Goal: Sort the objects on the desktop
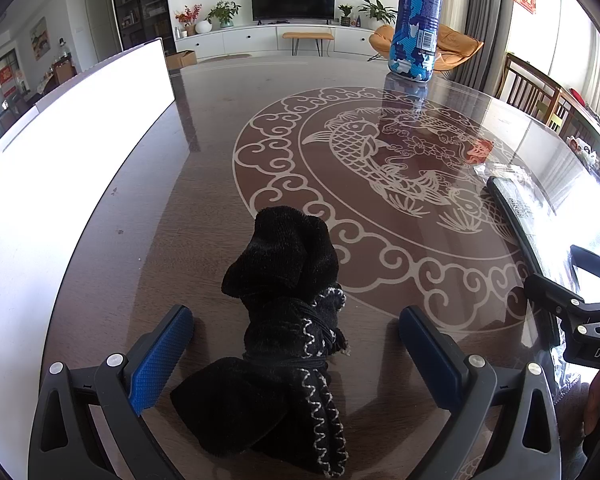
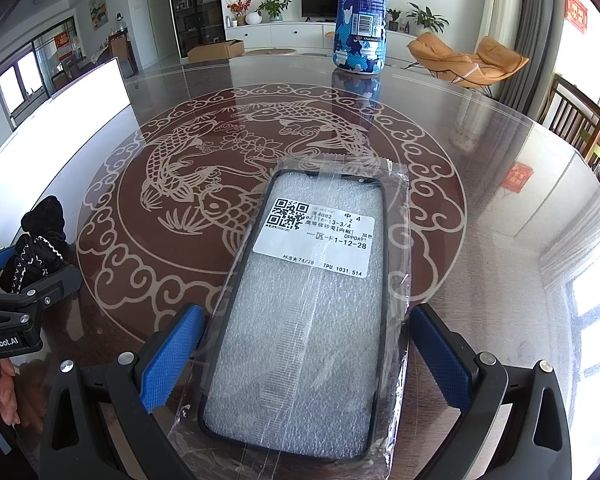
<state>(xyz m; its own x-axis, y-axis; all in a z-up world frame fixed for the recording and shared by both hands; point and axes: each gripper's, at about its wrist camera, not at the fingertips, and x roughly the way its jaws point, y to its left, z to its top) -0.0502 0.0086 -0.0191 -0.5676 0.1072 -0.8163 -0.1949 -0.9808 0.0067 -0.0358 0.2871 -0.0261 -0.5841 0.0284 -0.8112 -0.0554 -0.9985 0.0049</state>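
A bundle of black socks [image 1: 288, 320] with white zigzag stitching lies on the dark patterned table [image 1: 204, 200]. My left gripper [image 1: 296, 340] stands open around it, a blue pad on each side and a gap to both. In the right wrist view a black phone case in a clear bag [image 2: 312, 312], with foam and a white label, lies flat between the blue pads of my open right gripper [image 2: 304, 340]. Its left pad is close to the bag's edge. The socks [image 2: 36, 248] and the left gripper [image 2: 28, 300] show at that view's left edge.
A blue camouflage bottle [image 1: 416, 20] stands upright at the far side of the table. A white board [image 1: 60, 152] runs along the table's left edge. The bagged phone case [image 1: 520, 220] and the right gripper [image 1: 580, 312] sit at the right. Wooden chairs [image 2: 580, 128] stand beyond the right edge.
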